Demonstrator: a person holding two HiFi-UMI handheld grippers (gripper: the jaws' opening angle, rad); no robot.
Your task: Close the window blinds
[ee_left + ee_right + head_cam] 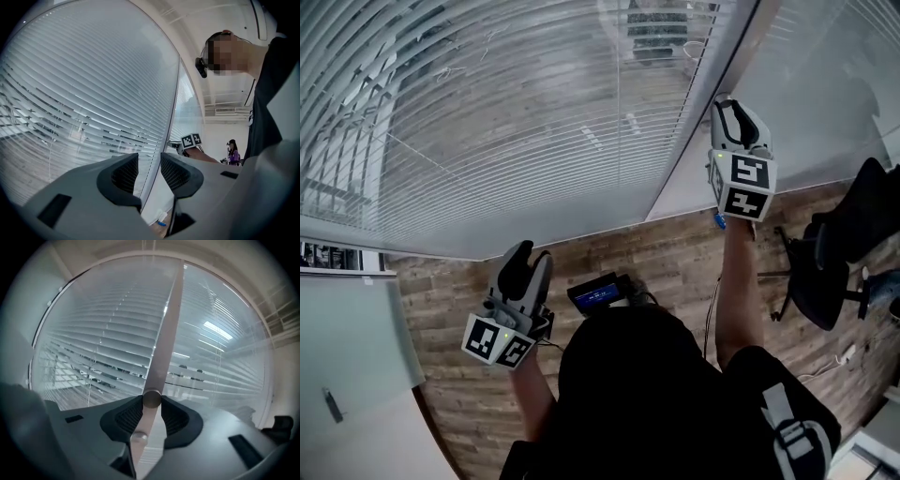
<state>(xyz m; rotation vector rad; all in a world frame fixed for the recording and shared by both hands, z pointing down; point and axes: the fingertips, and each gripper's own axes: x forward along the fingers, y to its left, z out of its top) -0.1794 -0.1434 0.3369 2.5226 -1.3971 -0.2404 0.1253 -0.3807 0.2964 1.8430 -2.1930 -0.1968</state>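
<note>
Beside the slatted blinds (103, 338), our right gripper (151, 414) is clamped on the hanging tilt wand (165, 329). We hold our left gripper (149, 174) facing the slats, jaws apart.

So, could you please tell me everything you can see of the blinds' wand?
The wand is a slim, pale, smooth rod, plastic by the look of it, hanging in front of the blinds. It runs from the top of the window down into the right claw, whose two dark ribbed pads press on it from either side. A round collar sits right between the pads, and a short stretch with a second rounded knob shows below them.
</note>
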